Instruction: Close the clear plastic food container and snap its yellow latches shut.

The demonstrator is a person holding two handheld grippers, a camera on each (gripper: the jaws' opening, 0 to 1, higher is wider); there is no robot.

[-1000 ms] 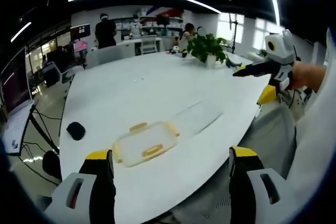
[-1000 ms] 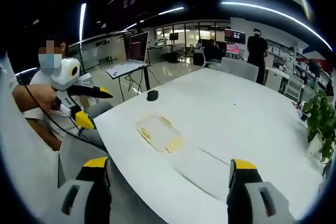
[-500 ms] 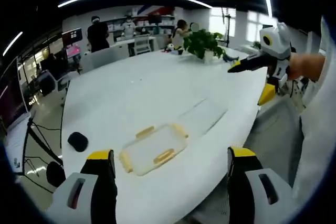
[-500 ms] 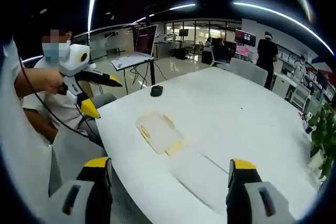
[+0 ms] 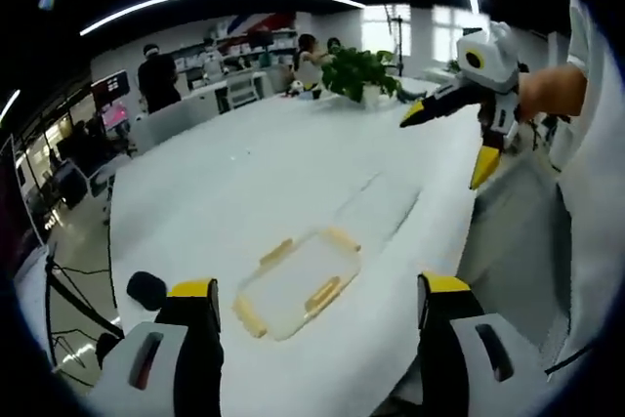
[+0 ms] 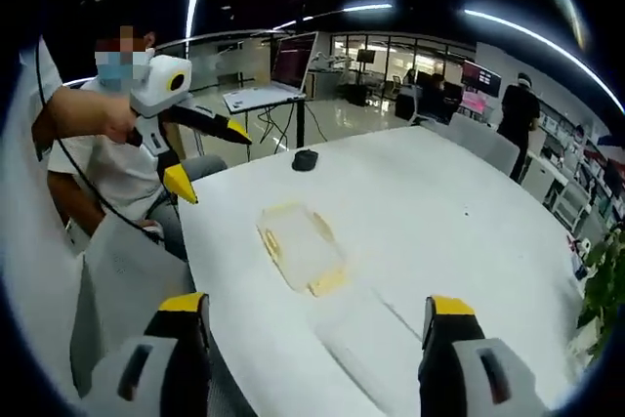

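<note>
Well apart from both released grippers, the container lies near the table edge.

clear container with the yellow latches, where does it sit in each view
Left gripper view: the container lies low at centre, between this gripper's jaws.
Right gripper view: the container lies centre-left on the white table.
Shared landmark: the black mouse near the table edge.

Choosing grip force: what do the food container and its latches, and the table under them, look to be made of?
Container: clear, thin plastic, since the white table shows through it. Latches: opaque yellow plastic, matte. Table: smooth white top, probably laminate, with soft light reflections; the exact material is unclear.
</note>
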